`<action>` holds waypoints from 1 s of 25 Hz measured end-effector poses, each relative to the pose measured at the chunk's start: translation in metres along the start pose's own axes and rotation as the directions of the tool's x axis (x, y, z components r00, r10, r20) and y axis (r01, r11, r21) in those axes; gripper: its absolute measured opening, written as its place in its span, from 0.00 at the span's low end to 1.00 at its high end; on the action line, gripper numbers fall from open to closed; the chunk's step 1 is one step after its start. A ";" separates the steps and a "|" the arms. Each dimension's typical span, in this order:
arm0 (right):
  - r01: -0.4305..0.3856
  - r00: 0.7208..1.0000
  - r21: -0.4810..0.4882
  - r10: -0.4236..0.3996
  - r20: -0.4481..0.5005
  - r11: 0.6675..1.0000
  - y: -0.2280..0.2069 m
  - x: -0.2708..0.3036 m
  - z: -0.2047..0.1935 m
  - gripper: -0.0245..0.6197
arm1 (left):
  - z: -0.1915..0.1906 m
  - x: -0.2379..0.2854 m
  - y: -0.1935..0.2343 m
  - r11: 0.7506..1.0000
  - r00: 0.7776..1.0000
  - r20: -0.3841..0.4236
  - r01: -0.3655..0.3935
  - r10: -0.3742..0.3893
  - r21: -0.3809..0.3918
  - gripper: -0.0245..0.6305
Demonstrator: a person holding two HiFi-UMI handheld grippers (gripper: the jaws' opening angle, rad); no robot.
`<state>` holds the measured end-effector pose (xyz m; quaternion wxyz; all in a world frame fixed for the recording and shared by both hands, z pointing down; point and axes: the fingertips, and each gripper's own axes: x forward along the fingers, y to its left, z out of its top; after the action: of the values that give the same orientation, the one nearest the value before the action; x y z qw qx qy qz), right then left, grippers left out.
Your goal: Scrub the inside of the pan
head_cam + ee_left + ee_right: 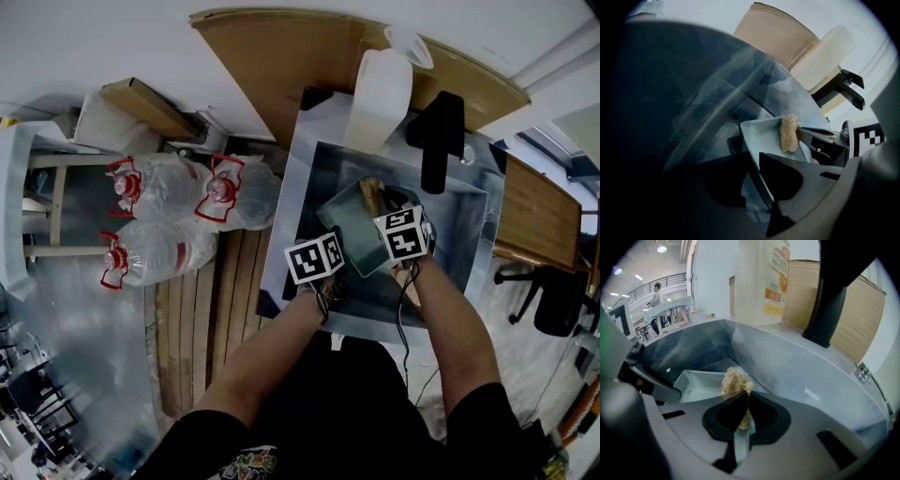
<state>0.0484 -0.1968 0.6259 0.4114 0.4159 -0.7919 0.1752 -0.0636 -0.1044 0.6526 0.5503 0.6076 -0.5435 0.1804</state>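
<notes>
The jaws of the left gripper (753,161) are closing on the near rim of the pan (352,231), the thin grey wall running down between the two dark pads. The jaws of the right gripper (743,401) are pinching a pale, fibrous scrubber (735,379), whose tuft is sticking out past their tips. In the left gripper view that scrubber is lying against the inside of the pan at its far end, close to the far wall. The pan is a shallow rectangular one, sitting inside the steel sink (456,246) and turned askew to the sink's walls. In the head view both marker cubes are hovering over the pan's near side, the left one at its near corner and the right one just beside it, with the person's forearms reaching in from below. A black tap (439,141) is standing at the back of the sink, and a white plastic jug (380,94) is standing to its left on the steel worktop. A wooden board (272,66) is leaning behind them. Large water bottles (155,187) with red caps are lying on the floor (84,309) to the left of the sink.
</notes>
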 end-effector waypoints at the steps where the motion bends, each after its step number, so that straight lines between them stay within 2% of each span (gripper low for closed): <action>1: 0.001 1.000 0.000 -0.001 -0.002 1.000 0.000 -0.001 -0.002 0.08 | 0.000 0.000 0.000 1.000 1.000 0.000 0.000 0.000 0.000 0.17; 9: -0.004 1.000 -0.004 0.004 -0.019 1.000 -0.002 -0.017 -0.022 0.08 | 0.001 0.000 0.001 1.000 1.000 0.001 0.000 0.000 0.000 0.17; 16: -0.017 0.998 0.008 0.017 -0.056 1.000 -0.004 -0.042 -0.055 0.08 | 0.000 0.000 0.001 1.000 1.000 0.003 -0.002 0.002 -0.003 0.18; 25: -0.001 0.999 0.070 0.004 -0.046 0.998 -0.010 -0.062 -0.077 0.08 | 0.000 0.000 0.001 1.000 1.000 0.002 -0.002 0.002 -0.002 0.18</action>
<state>0.1151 -0.1233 0.6223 0.4143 0.4250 -0.7761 0.2130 -0.0641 -0.1048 0.6529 0.5500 0.6068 -0.5449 0.1800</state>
